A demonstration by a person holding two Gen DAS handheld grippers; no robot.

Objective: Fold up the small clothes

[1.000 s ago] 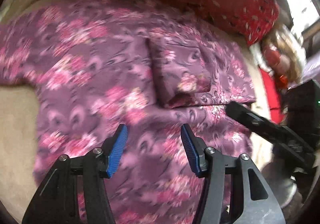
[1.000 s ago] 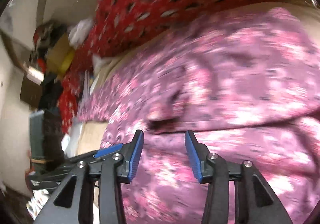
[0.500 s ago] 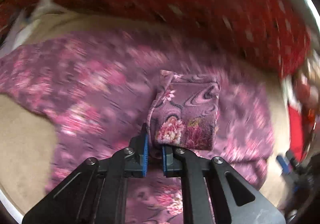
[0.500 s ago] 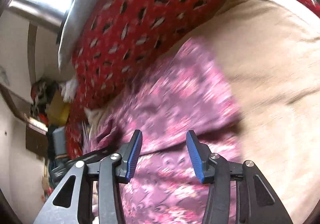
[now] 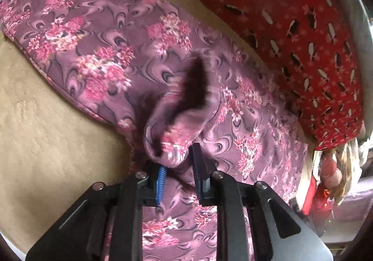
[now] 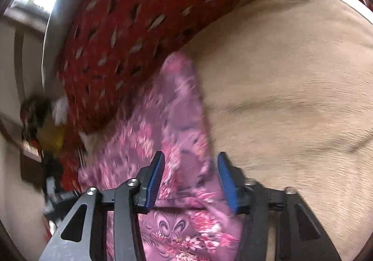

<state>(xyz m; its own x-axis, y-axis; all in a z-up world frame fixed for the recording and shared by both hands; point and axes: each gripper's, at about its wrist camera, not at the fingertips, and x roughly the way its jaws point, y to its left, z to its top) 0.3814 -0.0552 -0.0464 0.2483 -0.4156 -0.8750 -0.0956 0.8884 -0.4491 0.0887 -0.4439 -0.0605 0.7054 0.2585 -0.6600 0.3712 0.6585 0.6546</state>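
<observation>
A purple garment with pink flowers [image 5: 112, 55] lies spread on a tan blanket [image 5: 46, 135]. My left gripper [image 5: 178, 163] is shut on a bunched, raised fold of the garment [image 5: 179, 121], lifted off the rest. In the right wrist view the same garment [image 6: 177, 125] runs up between the fingers. My right gripper [image 6: 190, 179] is open, its blue pads [image 6: 155, 179] on either side of the garment's right edge, not pinching it.
A red patterned pillow [image 5: 291, 27] lies along the far side, also in the right wrist view [image 6: 130, 27]. The tan blanket [image 6: 291, 97] fills the right. A metal bed rail [image 6: 53, 27] and cluttered items [image 6: 42, 125] stand at left.
My left gripper closed on the small folded flap and lifted it into a bunched fold. My right gripper swung to the garment's right edge and stayed open.
</observation>
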